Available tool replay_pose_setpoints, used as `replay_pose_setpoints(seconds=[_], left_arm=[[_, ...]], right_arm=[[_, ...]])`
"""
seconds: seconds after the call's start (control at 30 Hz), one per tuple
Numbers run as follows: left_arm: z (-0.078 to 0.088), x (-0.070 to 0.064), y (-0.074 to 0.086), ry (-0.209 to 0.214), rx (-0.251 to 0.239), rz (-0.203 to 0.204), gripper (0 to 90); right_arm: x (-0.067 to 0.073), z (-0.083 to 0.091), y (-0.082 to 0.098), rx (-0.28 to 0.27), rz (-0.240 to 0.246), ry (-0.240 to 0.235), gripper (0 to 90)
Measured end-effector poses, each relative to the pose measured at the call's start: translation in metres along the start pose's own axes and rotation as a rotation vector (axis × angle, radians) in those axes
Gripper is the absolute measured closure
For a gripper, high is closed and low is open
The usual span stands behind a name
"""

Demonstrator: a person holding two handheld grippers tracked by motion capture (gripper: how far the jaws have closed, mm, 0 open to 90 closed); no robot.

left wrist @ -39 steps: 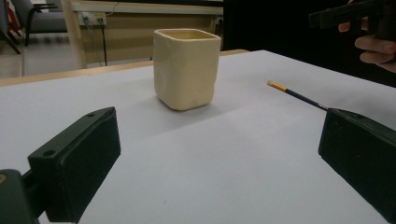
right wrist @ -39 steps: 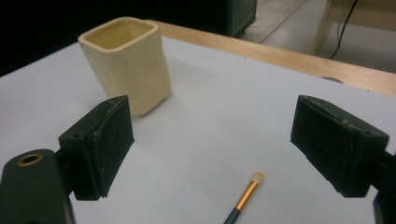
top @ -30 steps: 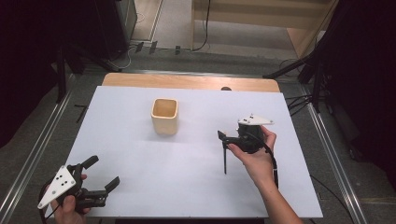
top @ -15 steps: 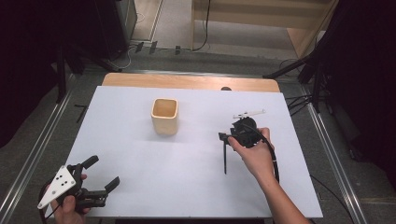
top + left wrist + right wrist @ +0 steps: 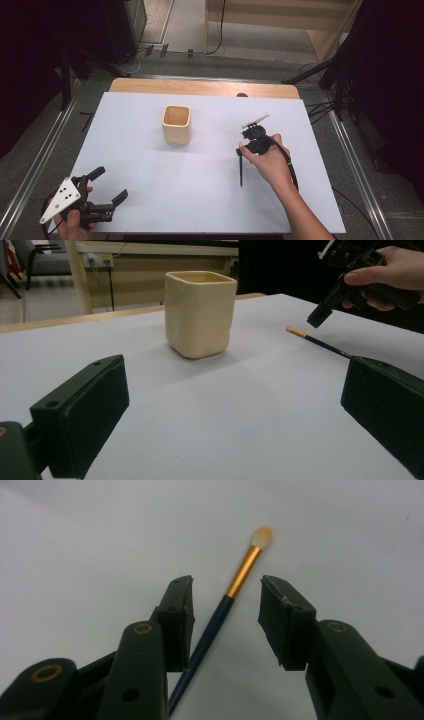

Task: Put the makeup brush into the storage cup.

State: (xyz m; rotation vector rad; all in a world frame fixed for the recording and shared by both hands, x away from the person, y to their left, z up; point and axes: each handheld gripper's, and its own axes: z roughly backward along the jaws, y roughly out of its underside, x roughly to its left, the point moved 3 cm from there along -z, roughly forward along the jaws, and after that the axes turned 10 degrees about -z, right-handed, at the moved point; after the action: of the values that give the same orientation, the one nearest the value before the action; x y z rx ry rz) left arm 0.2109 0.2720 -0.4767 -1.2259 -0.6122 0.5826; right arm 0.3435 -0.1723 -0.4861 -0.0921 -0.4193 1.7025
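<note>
The brush (image 5: 241, 169) lies flat on the white table (image 5: 150, 165), right of the cup (image 5: 176, 124) and well apart from it, its gold ferrule and pale tip pointing toward the far edge. The right claw (image 5: 240, 149) hangs over the tip end, pointing down. Its jaws have just been closing; in the right claw view they flank the brush (image 5: 235, 587) with a gap on the right side, not yet pressing it. The left claw (image 5: 111, 187) sits at the near left corner of the table, jaws spread wide with nothing between them, facing the cup (image 5: 200, 314).
</note>
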Motion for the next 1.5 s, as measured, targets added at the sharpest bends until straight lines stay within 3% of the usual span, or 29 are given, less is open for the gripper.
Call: replay_pose_setpoints(seconds=[0.27,0.63,1.03,1.17,1.3,1.5], left_arm=[[0.0,0.0,0.0,0.001,0.0,-0.001,0.0],[0.0,0.0,0.0,0.001,0.001,0.0,0.0],[0.0,0.0,0.0,-0.001,0.0,-0.002,0.0],[0.0,0.0,0.0,0.0,0.001,-0.001,0.0],[-0.002,-0.001,0.0,0.004,0.003,-0.005,0.0],[-0.002,-0.002,-0.001,0.006,0.007,-0.011,0.0]], right_arm=[[-0.001,-0.012,-0.001,0.109,-0.052,-0.003,64.4],[0.0,-0.017,-0.01,0.198,-0.105,0.013,72.1],[0.002,-0.026,-0.013,0.25,-0.124,0.034,75.7],[0.005,-0.03,-0.014,0.259,-0.12,0.081,82.7],[0.008,-0.03,-0.014,0.26,-0.121,0.107,84.2],[0.006,-0.03,-0.014,0.26,-0.144,0.092,84.6]])
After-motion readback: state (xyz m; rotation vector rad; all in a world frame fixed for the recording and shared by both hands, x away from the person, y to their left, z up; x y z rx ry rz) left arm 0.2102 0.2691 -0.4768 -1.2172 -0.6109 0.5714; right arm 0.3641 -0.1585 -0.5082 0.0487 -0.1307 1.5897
